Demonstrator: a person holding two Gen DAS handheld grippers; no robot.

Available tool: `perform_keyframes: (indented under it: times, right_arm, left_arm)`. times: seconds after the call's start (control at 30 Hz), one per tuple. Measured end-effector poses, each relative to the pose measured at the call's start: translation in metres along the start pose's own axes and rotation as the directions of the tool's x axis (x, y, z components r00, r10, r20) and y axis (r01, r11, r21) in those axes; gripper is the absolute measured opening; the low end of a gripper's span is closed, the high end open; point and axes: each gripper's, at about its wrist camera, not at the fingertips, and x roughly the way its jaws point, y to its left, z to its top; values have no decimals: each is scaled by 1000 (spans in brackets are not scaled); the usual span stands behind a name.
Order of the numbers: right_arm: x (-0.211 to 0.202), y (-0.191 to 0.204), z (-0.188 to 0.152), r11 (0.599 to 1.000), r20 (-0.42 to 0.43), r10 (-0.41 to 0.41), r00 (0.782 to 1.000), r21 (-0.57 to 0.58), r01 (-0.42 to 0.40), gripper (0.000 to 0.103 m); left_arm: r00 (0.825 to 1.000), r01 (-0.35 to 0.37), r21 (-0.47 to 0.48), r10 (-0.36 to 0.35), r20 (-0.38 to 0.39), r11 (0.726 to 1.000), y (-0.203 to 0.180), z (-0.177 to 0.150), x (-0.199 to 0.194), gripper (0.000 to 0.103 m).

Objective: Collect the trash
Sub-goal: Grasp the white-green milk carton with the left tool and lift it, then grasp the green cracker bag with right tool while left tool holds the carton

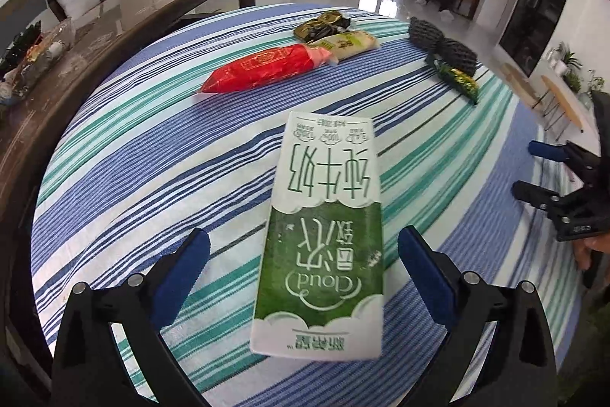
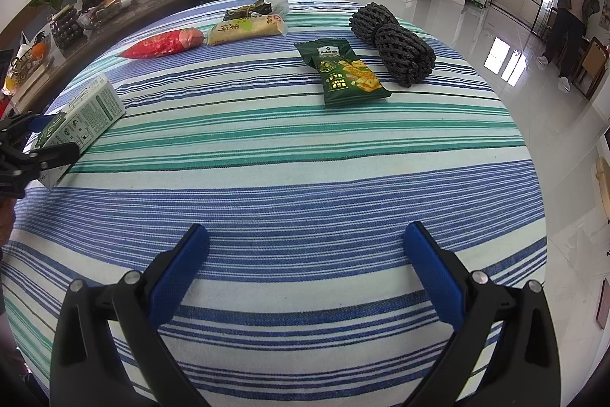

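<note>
Left hand-held gripper [image 1: 303, 262] straddles the milk carton [image 1: 324, 235], jaws apart; right hand-held gripper [image 2: 307, 254] gapes idle. Wrappers at twelve o'clock remain uncollected.

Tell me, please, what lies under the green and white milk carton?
Under the milk carton only the striped tablecloth shows. The left gripper is open around the carton. Whatever lies directly beneath it is covered, so I cannot tell.

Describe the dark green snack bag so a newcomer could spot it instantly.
On the striped tablecloth, look toward the far right side, beside the black mesh bundle. The dark green snack bag lies flat there, apart from the other wrappers, the only one printed with yellow crackers.
</note>
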Motion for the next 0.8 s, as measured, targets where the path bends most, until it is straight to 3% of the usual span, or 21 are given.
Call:
perform_keyframes:
  times: [0.2, 0.8]
  right_arm:
    - [0, 0, 0, 1000, 0, 0, 1000, 0, 0, 98]
    - [-1, -1, -1, 1000, 0, 12, 1000, 5, -12, 98]
  left_arm:
    - [998, -60, -18, 61, 19, 998, 3, -6, 7, 99]
    - [998, -55, -24, 56, 17, 998, 5, -6, 7, 99]
